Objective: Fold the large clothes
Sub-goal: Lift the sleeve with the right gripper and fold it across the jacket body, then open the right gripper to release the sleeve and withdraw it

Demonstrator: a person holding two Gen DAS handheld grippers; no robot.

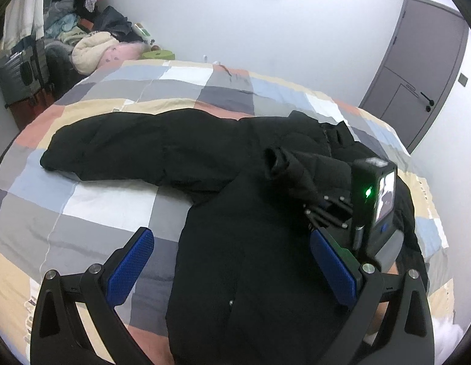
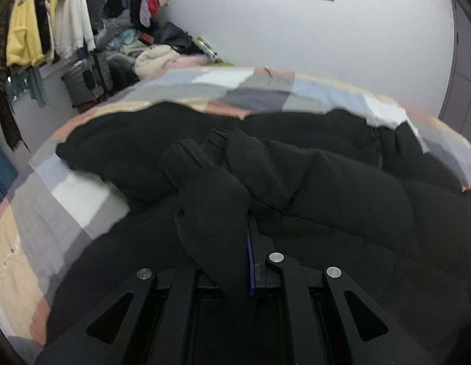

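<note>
A large black padded jacket [image 1: 235, 243] lies spread on the checked bedspread [image 1: 113, 206], one sleeve [image 1: 120, 146] stretched out to the left. My left gripper [image 1: 232, 261] is open and empty, hovering above the jacket's body. My right gripper [image 2: 235, 243] is shut on the jacket's other sleeve [image 2: 211, 200], holding its cuff end lifted above the jacket body [image 2: 357, 213]. The right gripper also shows in the left wrist view [image 1: 326, 206], at the right, with the sleeve cuff [image 1: 284, 164] in it.
The bed fills most of both views. A pile of clothes [image 1: 92, 45] and a dark suitcase [image 1: 22, 73] stand at the far left by hanging clothes [image 2: 37, 30]. A grey door [image 1: 418, 70] is at the right in a white wall.
</note>
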